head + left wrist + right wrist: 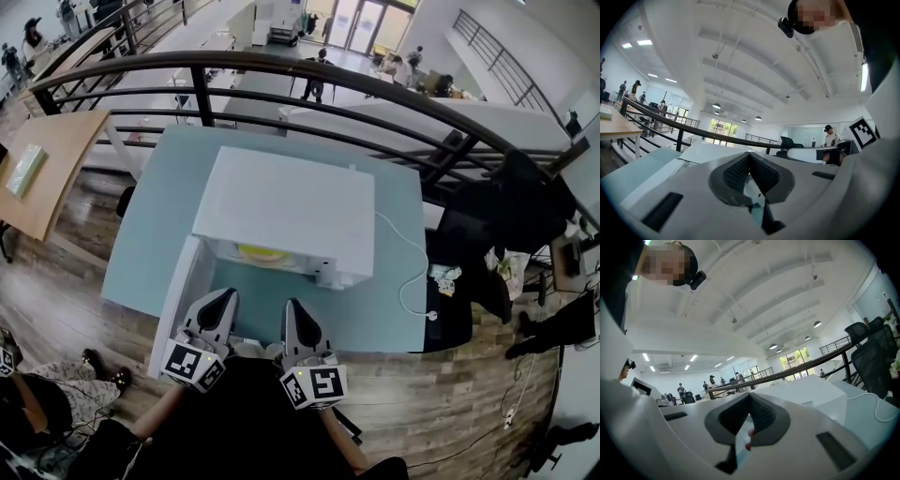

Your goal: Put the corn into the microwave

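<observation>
The white microwave (281, 211) stands on a pale blue table (141, 244) with its door (178, 295) swung open to the left. Something yellow, the corn (261, 251), lies inside the cavity, mostly hidden under the top. My left gripper (216, 314) and right gripper (298, 321) are held side by side at the table's near edge, in front of the opening. Both are shut and hold nothing. In the left gripper view the left gripper (749, 157) shows its jaws meeting. The right gripper view shows the right gripper (750, 397) likewise, with the microwave (811, 394) beyond it.
A white cable (412, 272) runs from the microwave across the table's right side to the floor. A black railing (281, 66) curves behind the table. A wooden table (47, 169) stands at the left, and dark office chairs (506, 206) at the right.
</observation>
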Available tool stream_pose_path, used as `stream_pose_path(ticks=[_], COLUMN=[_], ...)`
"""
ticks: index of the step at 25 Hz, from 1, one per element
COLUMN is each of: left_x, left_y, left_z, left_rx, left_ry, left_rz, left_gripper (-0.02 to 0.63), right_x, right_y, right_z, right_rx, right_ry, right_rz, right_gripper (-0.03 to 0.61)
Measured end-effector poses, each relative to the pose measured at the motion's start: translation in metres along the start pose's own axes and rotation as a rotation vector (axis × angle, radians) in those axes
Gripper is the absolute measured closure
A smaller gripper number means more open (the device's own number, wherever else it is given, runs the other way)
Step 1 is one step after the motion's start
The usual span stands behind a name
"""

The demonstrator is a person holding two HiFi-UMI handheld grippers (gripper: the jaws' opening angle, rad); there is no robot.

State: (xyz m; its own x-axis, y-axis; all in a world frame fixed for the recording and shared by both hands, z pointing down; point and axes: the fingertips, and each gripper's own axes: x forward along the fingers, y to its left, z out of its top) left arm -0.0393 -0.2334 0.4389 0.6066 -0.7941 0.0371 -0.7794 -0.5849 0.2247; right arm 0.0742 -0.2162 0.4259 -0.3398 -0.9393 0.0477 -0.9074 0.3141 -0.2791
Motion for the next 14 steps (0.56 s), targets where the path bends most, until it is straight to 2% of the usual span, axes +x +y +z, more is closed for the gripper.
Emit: stream_pose_path(ticks=[14], left_x=[0.0028], left_y=[-0.0023], left_z=[-0.0098], left_rx=[-0.016], left_ry=[0.012], left_rz=[-0.028], left_gripper=[0.611], right_x=[-0.0054], right_y=[-0.0037], right_z=[-0.0034], right_rx=[-0.014], right_ry=[0.005], right_rz=[-0.029], right_gripper=[0.571])
